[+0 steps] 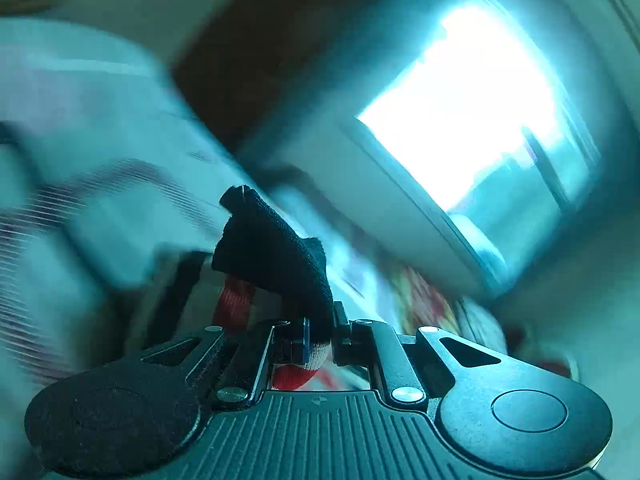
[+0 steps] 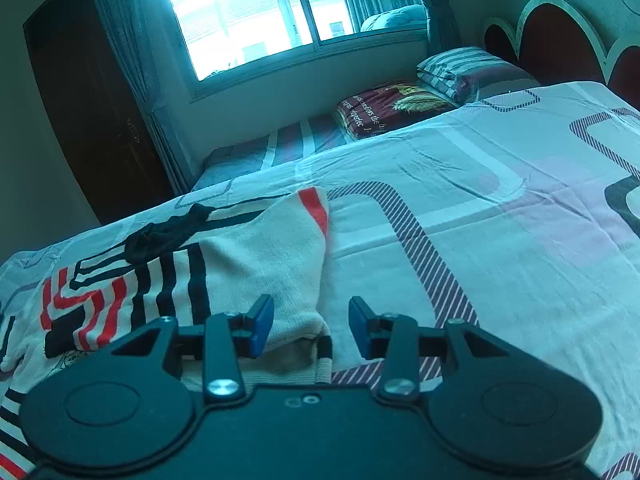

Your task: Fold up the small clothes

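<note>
A cream knit garment [image 2: 256,256] with red and black stripes lies spread on the bed sheet [image 2: 480,208], and a dark crumpled cloth [image 2: 168,232] rests on its far side. Low over the garment's near edge hangs my right gripper [image 2: 310,326]; its blue pads [image 2: 260,324] stand apart and press on nothing. In the blurred left wrist view my left gripper [image 1: 316,340] is shut on a fold of cloth. That held cloth [image 1: 272,248] is black where it sticks up past the fingers, and red and white at the pinch.
A bright window [image 2: 248,12] with curtains is on the far wall. A dark wardrobe [image 2: 88,92] stands to its left. Folded bedding [image 2: 388,106] and a striped pillow [image 2: 468,68] lie at the head of the bed, by the red headboard [image 2: 560,44].
</note>
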